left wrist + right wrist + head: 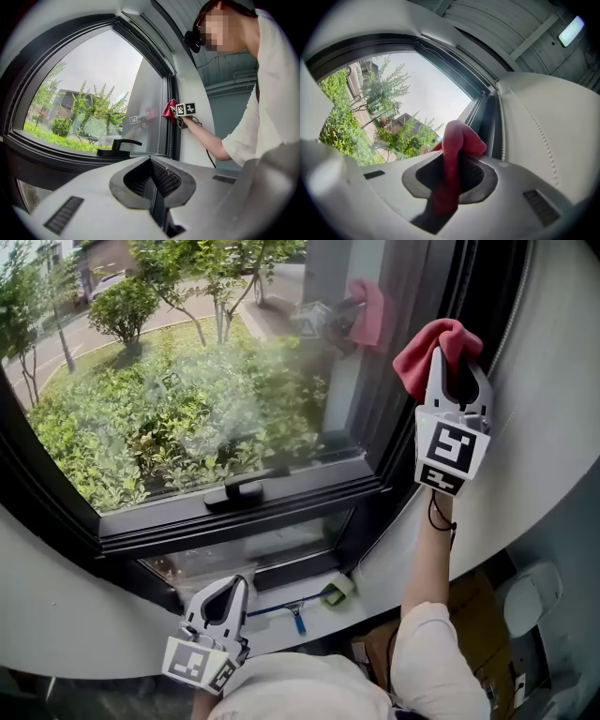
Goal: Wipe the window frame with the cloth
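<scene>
My right gripper is shut on a red cloth, whose bunched top rests against the dark window frame at the right side of the pane. From the right gripper view the red cloth sticks up between the jaws toward the window frame. The left gripper view shows the cloth and the right gripper far off at the frame's vertical edge. My left gripper hangs low below the sill, shut with nothing in it; the left gripper shows its jaws together.
A black window handle sits on the lower sash bar. On the ledge below lie a blue-handled tool and a roll of green tape. A white curved wall borders the frame on the right. Greenery lies outside the glass.
</scene>
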Available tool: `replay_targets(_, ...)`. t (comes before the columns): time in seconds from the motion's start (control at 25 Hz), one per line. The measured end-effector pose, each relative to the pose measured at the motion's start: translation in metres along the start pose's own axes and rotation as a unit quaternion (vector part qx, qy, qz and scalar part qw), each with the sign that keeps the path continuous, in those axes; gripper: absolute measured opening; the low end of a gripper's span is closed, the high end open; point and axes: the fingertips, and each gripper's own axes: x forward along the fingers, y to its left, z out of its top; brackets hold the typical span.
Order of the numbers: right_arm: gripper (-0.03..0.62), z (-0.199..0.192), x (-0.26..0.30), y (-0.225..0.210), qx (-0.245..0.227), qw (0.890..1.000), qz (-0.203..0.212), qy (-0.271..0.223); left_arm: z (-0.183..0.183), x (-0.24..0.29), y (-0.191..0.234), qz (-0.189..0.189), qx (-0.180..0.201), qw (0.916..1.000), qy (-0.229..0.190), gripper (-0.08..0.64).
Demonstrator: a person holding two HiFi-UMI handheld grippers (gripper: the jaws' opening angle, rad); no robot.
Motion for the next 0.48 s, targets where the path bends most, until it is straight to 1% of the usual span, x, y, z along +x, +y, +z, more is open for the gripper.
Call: replay_targets(0.48, 0.086, -0.015, -0.011, 0.01, -0.005, 1.0, -0.01, -0.001, -0.006, -0.005, 0.008, 0.019, -0.003, 0.9998, 0.004, 0.008)
